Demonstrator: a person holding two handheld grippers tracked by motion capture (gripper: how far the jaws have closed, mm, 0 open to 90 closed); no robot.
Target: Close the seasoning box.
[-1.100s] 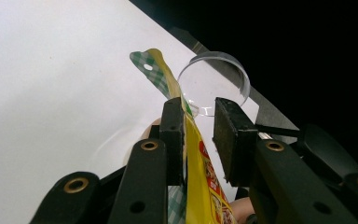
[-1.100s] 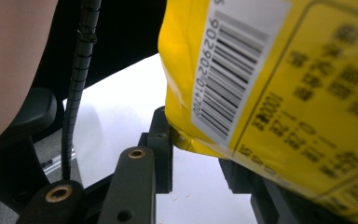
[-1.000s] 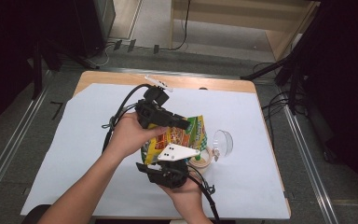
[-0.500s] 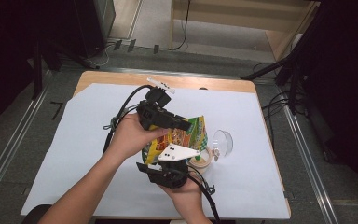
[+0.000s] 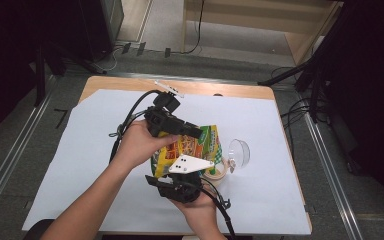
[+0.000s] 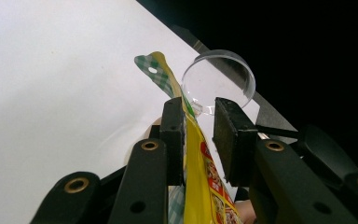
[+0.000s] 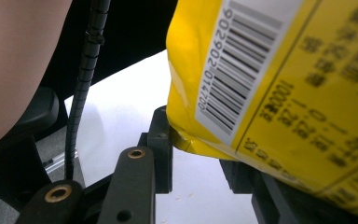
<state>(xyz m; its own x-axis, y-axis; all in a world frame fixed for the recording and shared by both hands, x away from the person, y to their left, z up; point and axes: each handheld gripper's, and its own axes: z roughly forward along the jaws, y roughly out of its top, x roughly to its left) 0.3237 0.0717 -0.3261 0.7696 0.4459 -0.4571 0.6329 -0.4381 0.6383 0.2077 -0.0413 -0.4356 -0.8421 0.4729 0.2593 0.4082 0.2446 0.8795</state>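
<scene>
**A:** Above the middle of the white-covered table [image 5: 80,150], what do the two grippers hold?

**B:** A yellow snack bag [image 5: 190,150] with a green checked edge. The left gripper [image 6: 198,135] has its jaws partly open around the bag's thin upper edge; the bag lies against one jaw, with a gap to the other. The right gripper [image 5: 180,187] sits at the bag's lower end. Its jaws stand apart with the bag's bottom corner between them; I cannot tell whether they grip it.

**A:** Any writing?

**B:** A barcode [image 7: 237,70] with digits reading 902902014700; the other print is blurred.

**A:** And nearby?

**B:** A clear round lid [image 5: 239,152] just beside the bag, and a small tub [image 5: 217,170] under it. Grey floor and cables surround the table.
</scene>
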